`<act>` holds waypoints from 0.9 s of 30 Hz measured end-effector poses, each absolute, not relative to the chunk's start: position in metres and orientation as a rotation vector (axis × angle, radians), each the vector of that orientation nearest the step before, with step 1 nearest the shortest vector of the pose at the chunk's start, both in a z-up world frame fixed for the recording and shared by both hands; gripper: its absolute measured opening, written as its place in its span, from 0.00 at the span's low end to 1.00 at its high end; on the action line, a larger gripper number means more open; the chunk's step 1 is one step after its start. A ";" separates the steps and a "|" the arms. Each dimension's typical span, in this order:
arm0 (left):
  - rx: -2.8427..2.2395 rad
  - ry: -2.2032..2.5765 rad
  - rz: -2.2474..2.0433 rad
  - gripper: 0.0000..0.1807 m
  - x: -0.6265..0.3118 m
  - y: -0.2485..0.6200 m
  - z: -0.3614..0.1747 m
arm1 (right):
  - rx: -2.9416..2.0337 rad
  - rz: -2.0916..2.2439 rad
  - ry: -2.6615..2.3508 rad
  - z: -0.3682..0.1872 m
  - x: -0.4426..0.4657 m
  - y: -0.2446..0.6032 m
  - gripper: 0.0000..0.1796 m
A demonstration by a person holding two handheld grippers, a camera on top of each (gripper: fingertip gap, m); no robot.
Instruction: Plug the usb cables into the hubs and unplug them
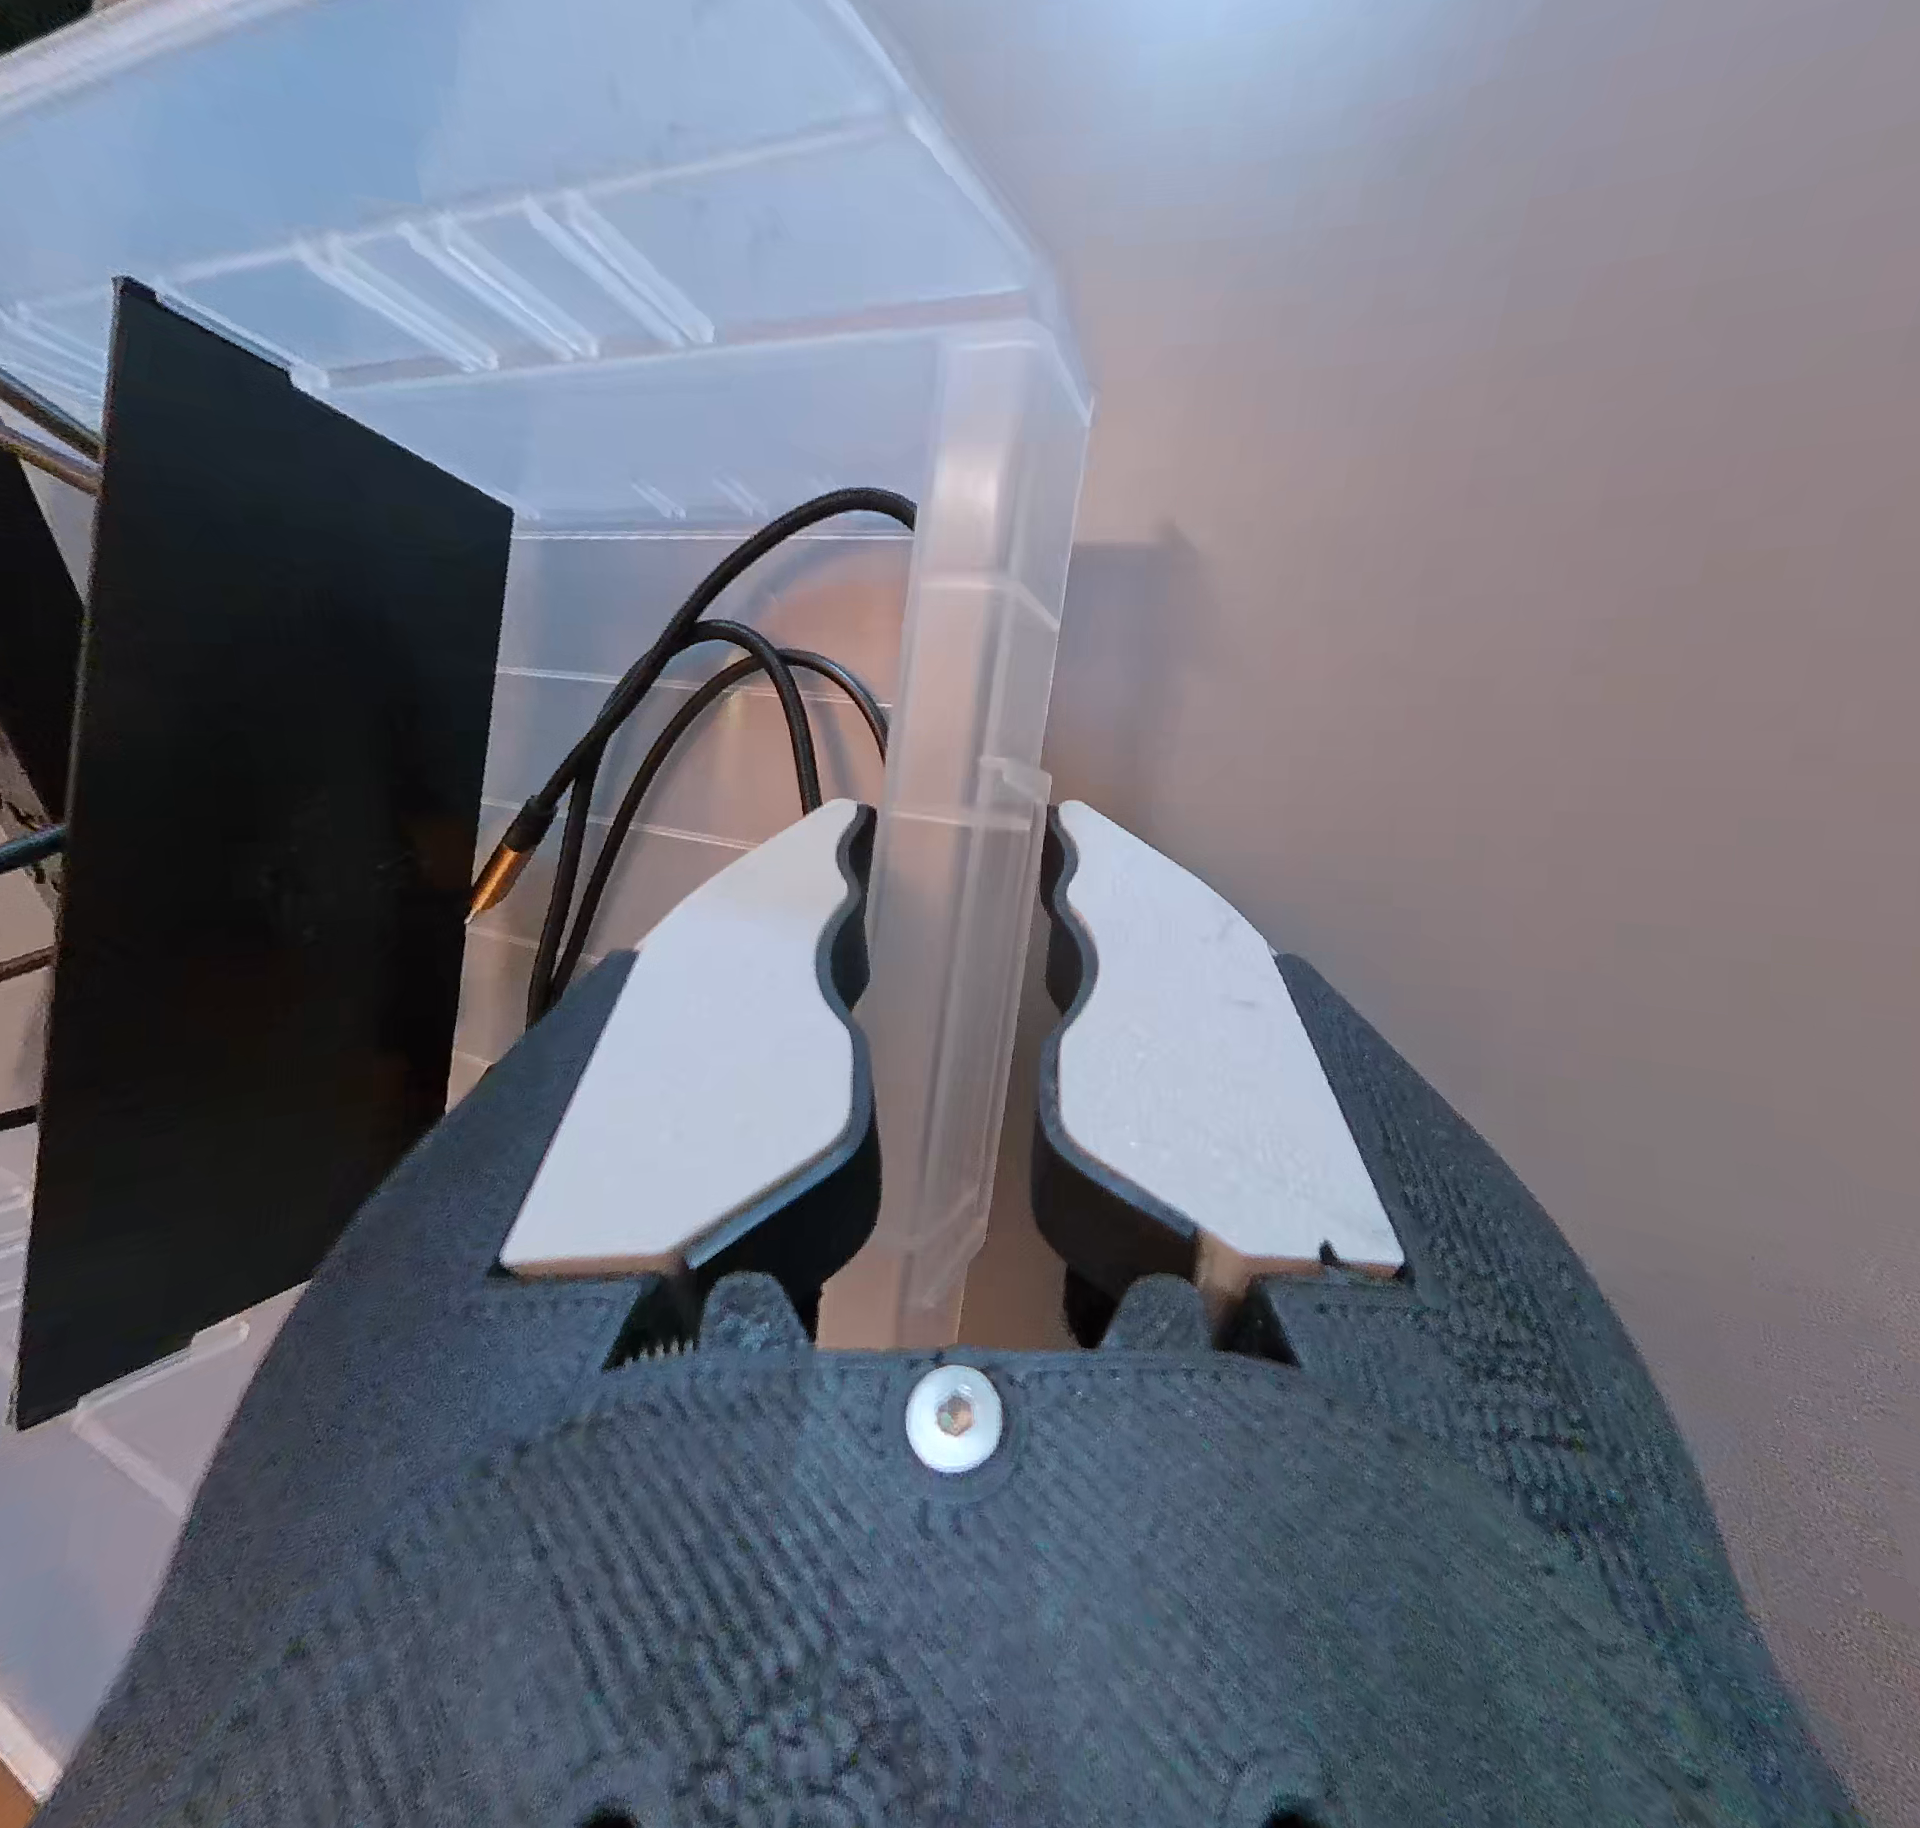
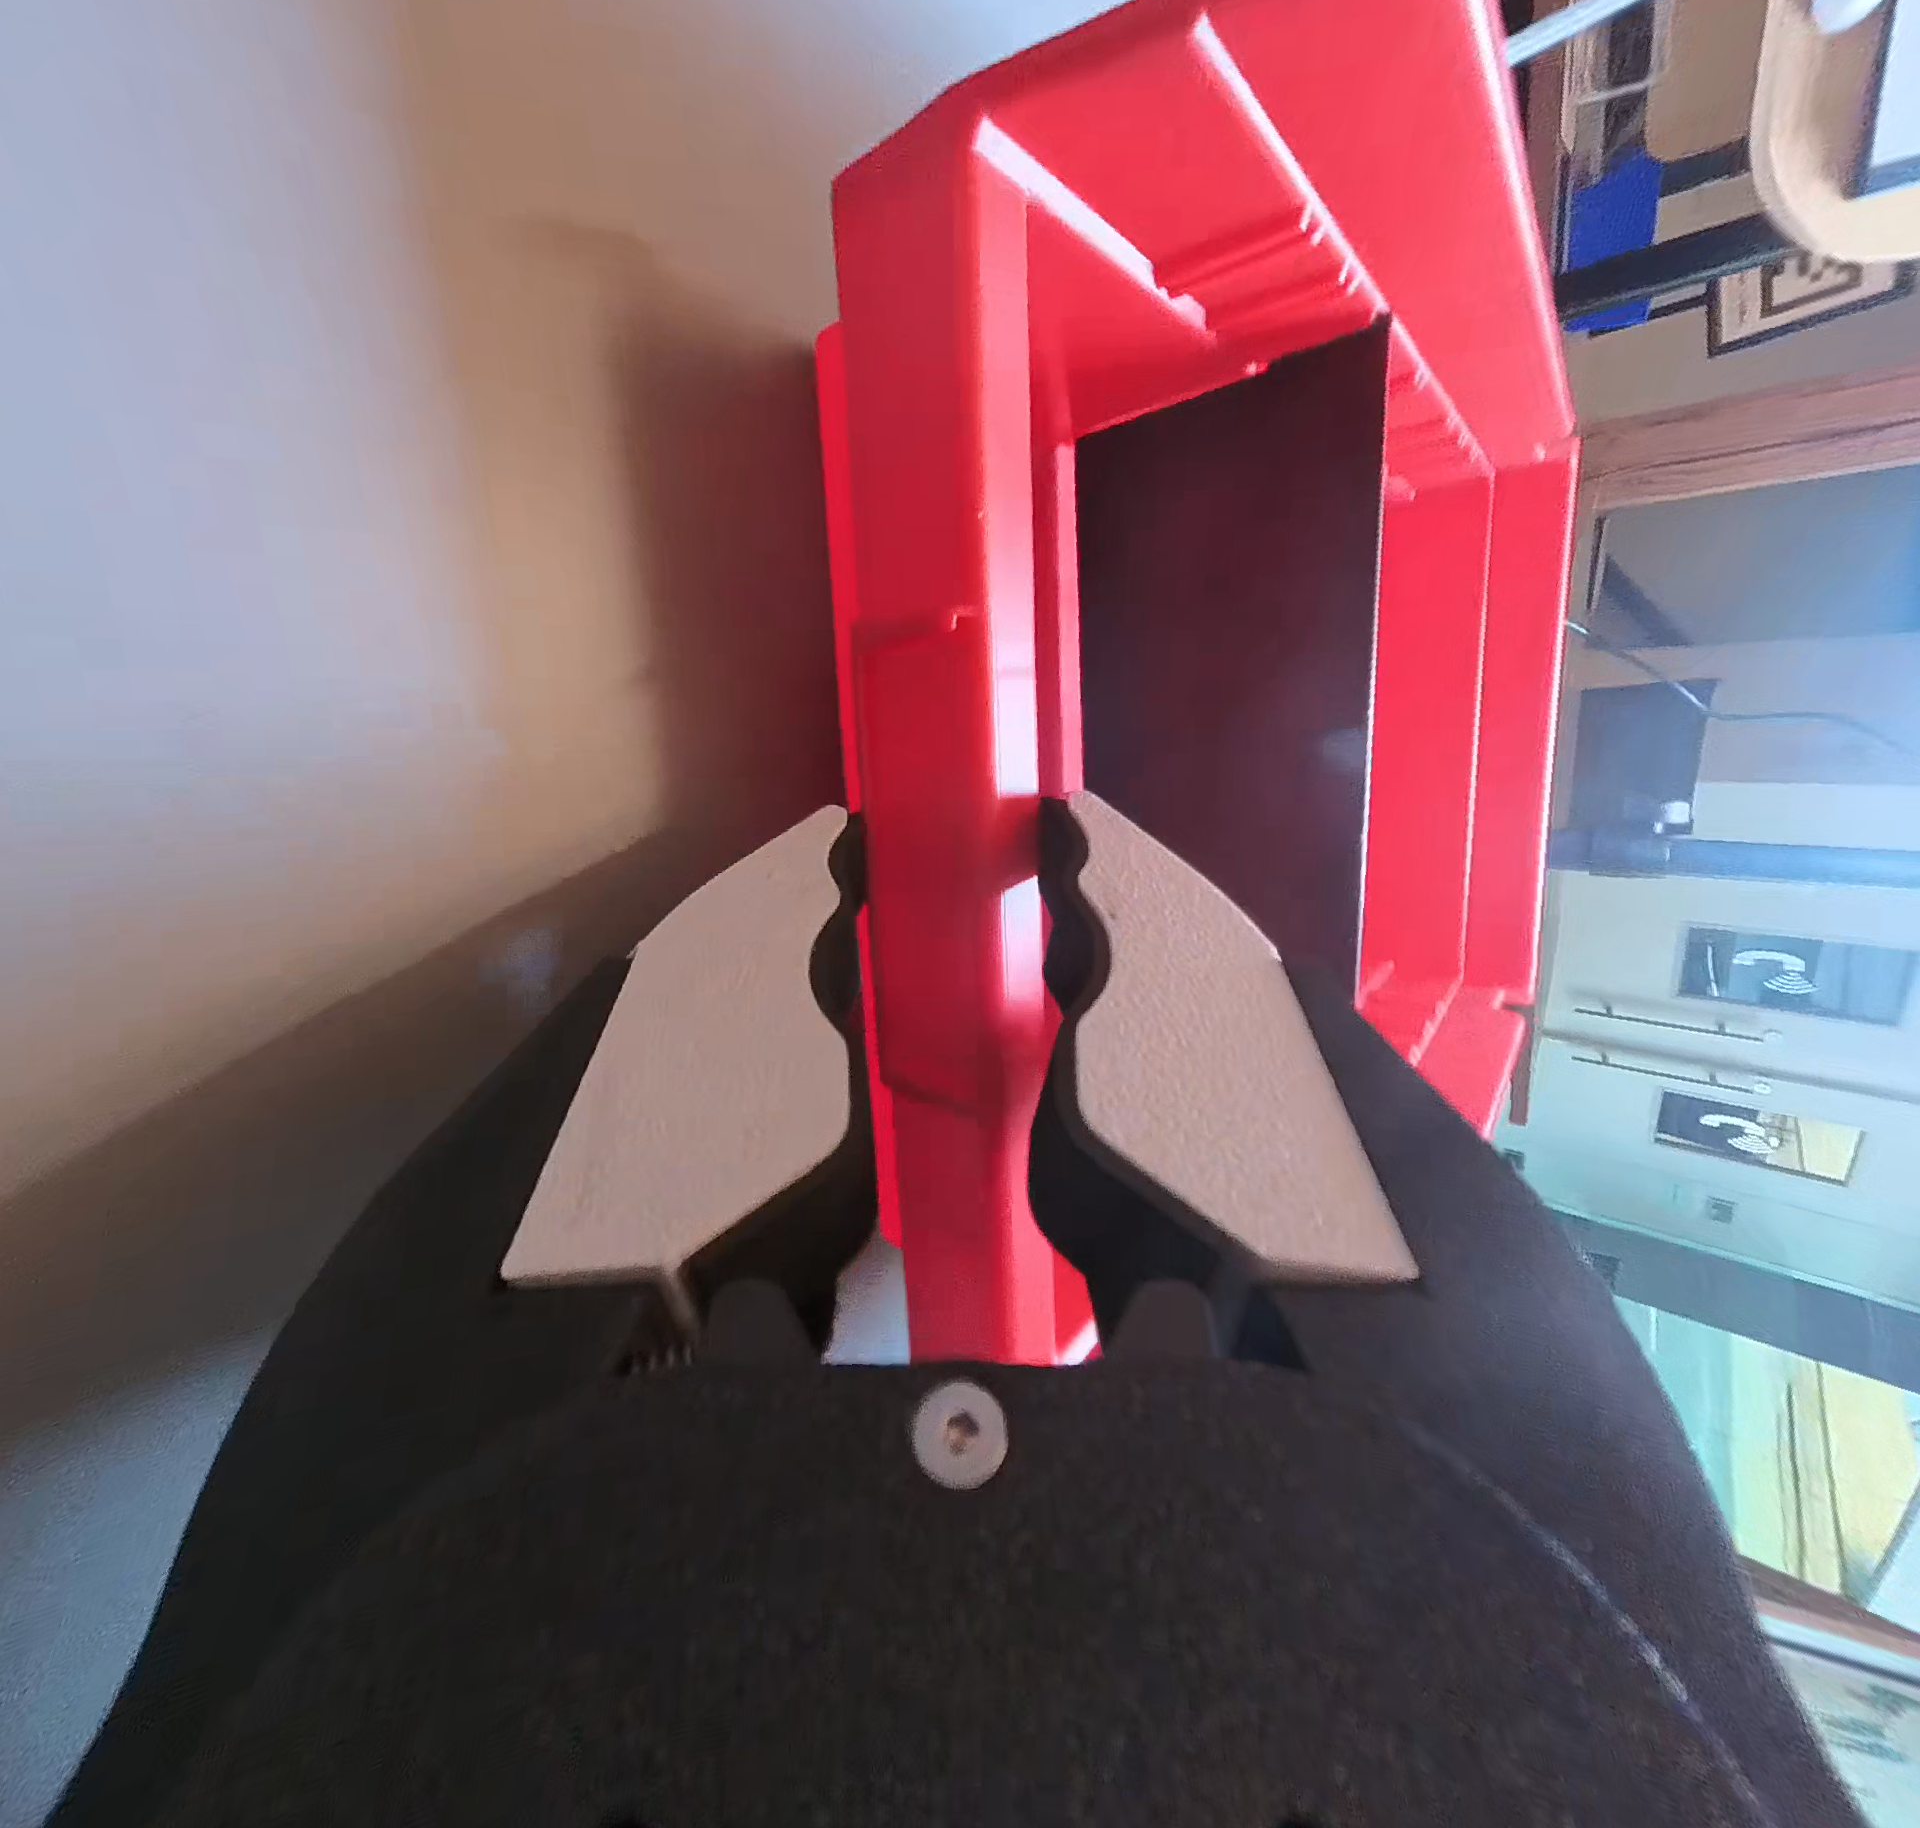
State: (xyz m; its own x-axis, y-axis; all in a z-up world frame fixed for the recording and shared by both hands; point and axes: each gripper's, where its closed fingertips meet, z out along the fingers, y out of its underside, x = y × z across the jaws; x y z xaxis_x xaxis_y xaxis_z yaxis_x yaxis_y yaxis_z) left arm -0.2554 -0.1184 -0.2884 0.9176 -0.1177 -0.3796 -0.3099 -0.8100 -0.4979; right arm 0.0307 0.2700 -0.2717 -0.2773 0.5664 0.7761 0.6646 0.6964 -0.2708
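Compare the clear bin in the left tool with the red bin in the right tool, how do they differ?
The clear bin is see-through; the red bin is opaque. Black cables show in the clear bin; none show in the red bin. Shared: each has a black divider panel, and each rim sits between a tool's fingers, left tool, right tool.

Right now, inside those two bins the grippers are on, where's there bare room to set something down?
The red bin looks bare on both sides of its black divider panel. The clear bin is crowded between its black divider and the corner wall, where looped black cables lie. Both grippers straddle bin walls.
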 end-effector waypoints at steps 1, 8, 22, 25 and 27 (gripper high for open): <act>-2.503 0.305 0.449 0.17 -0.261 -0.116 -0.288 | -0.963 -0.123 -1.958 -0.272 0.028 0.274 0.18; -2.403 0.171 0.448 0.25 -0.264 -0.110 -0.270 | -1.078 0.032 -1.815 -0.257 0.032 0.260 0.21; -1.538 -0.346 0.162 0.32 -0.138 -0.163 -0.134 | -1.463 0.814 -1.039 -0.173 0.127 0.186 0.36; -1.446 -0.352 0.208 0.34 -0.138 -0.165 -0.143 | -1.421 0.964 -0.953 -0.172 0.137 0.189 0.39; -1.432 -0.323 0.178 0.35 -0.138 -0.161 -0.155 | -1.346 1.066 -0.917 -0.171 0.140 0.188 0.39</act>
State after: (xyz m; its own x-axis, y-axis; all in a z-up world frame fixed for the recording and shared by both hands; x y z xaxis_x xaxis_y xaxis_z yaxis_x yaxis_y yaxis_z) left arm -0.1377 -0.1606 -0.1555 0.9434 0.3124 0.1116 0.0723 0.1349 -0.9882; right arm 0.1405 0.1880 -0.1706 0.2864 0.9548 -0.0796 -0.0637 -0.0639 -0.9959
